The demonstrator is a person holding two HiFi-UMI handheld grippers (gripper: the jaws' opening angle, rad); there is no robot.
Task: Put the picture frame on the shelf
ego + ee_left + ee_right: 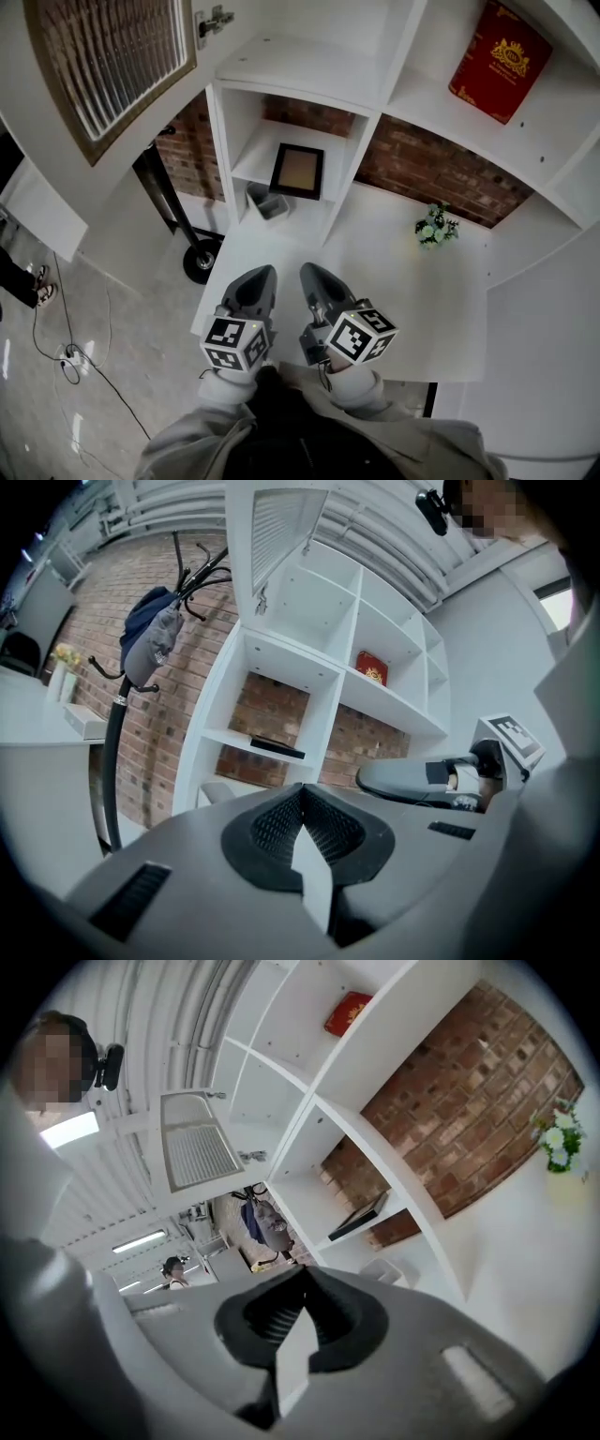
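Observation:
The picture frame, dark-edged with a tan face, lies flat on the low shelf of the white shelving unit. It also shows as a dark slab in the left gripper view and the right gripper view. My left gripper and right gripper hover side by side over the near part of the white table, well short of the frame. Both point toward the shelves. Each has its jaws shut with nothing between them, the left gripper and the right gripper alike.
A small grey container sits under the frame's shelf. A red book leans in an upper compartment, and a small flower bunch stands on the table at right. An open louvred cabinet door hangs upper left. A coat stand and cables are at left.

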